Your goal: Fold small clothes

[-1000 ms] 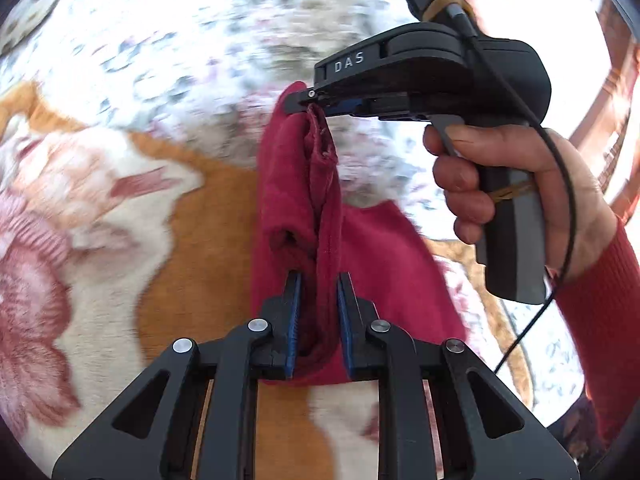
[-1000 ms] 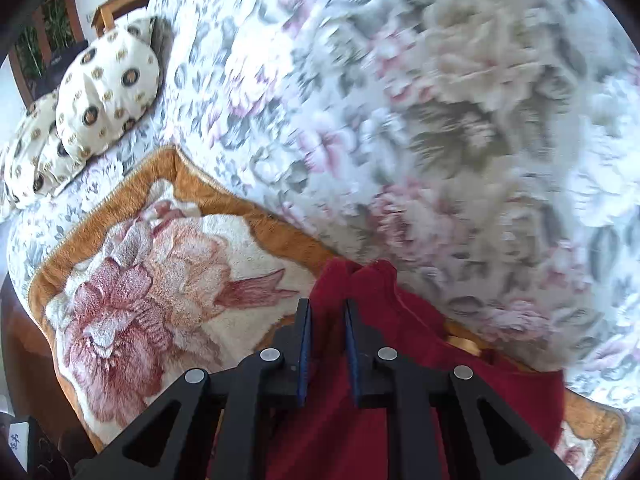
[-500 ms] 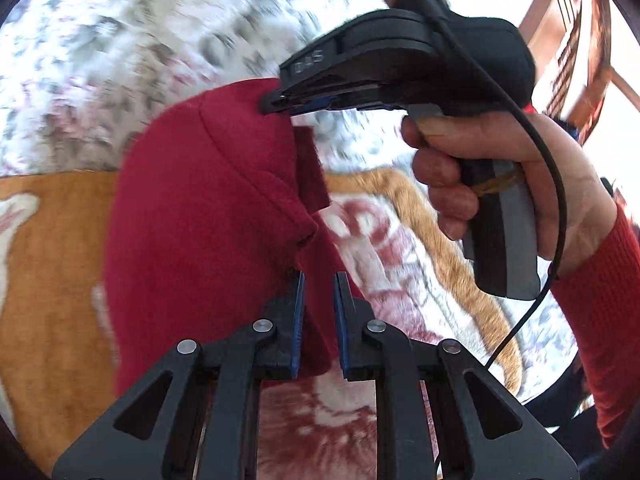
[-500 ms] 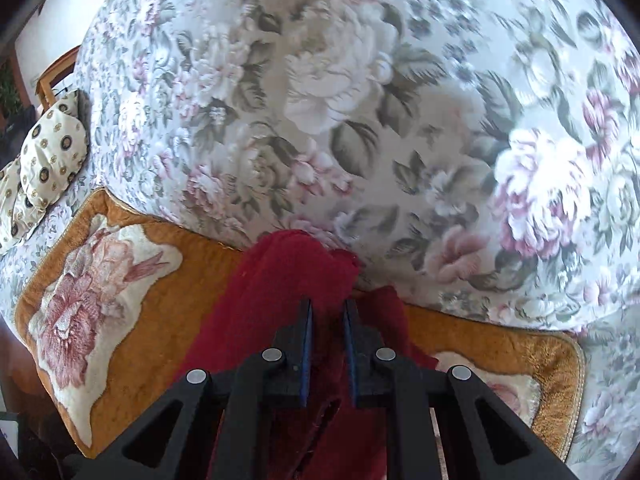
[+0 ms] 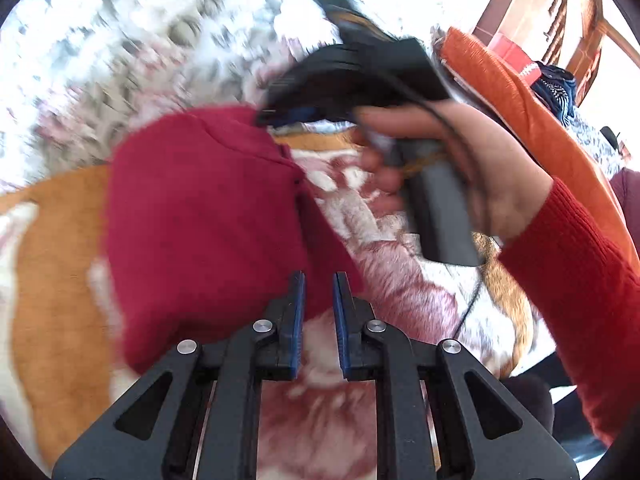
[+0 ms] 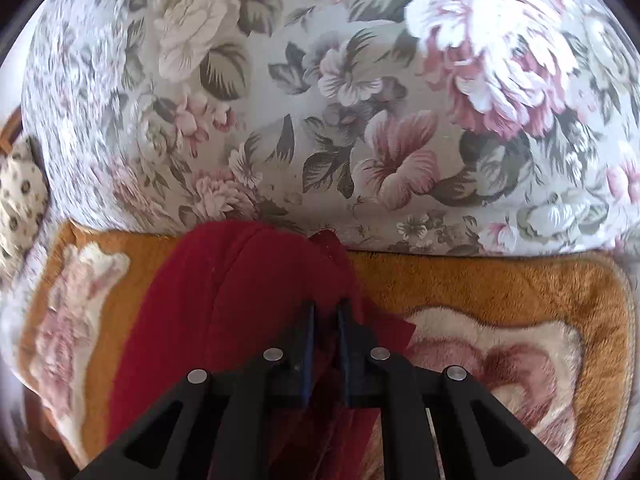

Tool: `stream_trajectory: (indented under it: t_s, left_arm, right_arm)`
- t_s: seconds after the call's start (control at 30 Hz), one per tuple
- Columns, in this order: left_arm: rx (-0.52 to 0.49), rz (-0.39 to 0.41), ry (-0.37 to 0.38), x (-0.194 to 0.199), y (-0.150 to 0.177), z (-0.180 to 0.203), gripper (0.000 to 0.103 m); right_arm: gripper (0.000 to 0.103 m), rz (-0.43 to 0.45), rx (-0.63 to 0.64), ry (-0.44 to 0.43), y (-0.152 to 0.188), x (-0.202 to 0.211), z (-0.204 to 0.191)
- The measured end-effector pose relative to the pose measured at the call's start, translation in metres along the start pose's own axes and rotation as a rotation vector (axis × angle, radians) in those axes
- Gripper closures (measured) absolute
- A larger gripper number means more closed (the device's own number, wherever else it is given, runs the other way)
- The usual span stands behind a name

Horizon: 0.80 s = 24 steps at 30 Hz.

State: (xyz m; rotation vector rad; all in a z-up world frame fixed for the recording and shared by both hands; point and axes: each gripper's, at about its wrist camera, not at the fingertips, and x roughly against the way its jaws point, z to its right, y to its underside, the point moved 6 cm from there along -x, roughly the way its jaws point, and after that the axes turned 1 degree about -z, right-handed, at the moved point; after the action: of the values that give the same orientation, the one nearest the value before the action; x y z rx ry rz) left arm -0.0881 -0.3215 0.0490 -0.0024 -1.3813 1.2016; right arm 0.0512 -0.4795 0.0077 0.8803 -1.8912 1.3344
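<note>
A dark red knit garment is held up over the orange floral blanket on a sofa. My left gripper is shut on its near edge, with red cloth between the blue pads. My right gripper, blurred in the left wrist view, pinches the garment's far top edge. In the right wrist view the garment drapes to the left of and under my right gripper, whose jaws are close together on red cloth.
The sofa back has grey-white floral fabric right behind the garment. An orange cushion and a wooden chair stand at the right. A spotted cushion lies at the far left.
Both grippers have swung the garment around and down toward the blanket, spreading it wider. The right gripper has come closer to the sofa back. Both grips have held.
</note>
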Motion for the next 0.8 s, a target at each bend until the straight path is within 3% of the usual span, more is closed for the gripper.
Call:
stream_trajectory:
  t_s: [0.1,0.2,0.33,0.43,0.53,0.57,0.63,0.77,0.8]
  left_arm:
    - [-0.006,0.045,-0.096,0.034,0.005,-0.019,0.09]
    - [0.018,0.064,-0.181,0.047,0.013,-0.052,0.09]
    - [0.1,0.02,-0.218,0.028,0.026,-0.085,0.09]
    - [0.12,0.007,-0.228,0.021,0.036,-0.089,0.09]
    - [0.125,-0.005,-0.24,0.012,0.038,-0.09,0.09]
    - [0.128,-0.006,-0.244,0.013,0.037,-0.09,0.09]
    - [0.124,-0.015,-0.248,0.011,0.037,-0.09,0.09]
    - [0.088,-0.017,-0.242,0.015,0.034,-0.08,0.09]
    - [0.086,-0.014,-0.227,0.016,0.033,-0.076,0.086]
  right_arm:
    - [0.066,0.049,-0.045,-0.083,0.019,0.044,-0.002]
    - [0.056,0.054,-0.051,-0.138,0.051,0.072,-0.008]
    - [0.056,-0.029,-0.068,-0.197,0.091,0.063,-0.025]
    - [0.056,-0.059,-0.099,-0.175,0.105,0.036,-0.023]
    - [0.056,-0.092,-0.191,-0.266,0.112,0.009,-0.023]
    - [0.057,-0.08,-0.208,-0.304,0.112,0.007,-0.025]
    - [0.082,-0.045,-0.22,-0.318,0.108,0.006,-0.026]
    - [0.087,0.043,-0.109,-0.24,0.099,0.041,-0.033]
    - [0.088,0.061,-0.072,-0.208,0.097,0.057,-0.033]
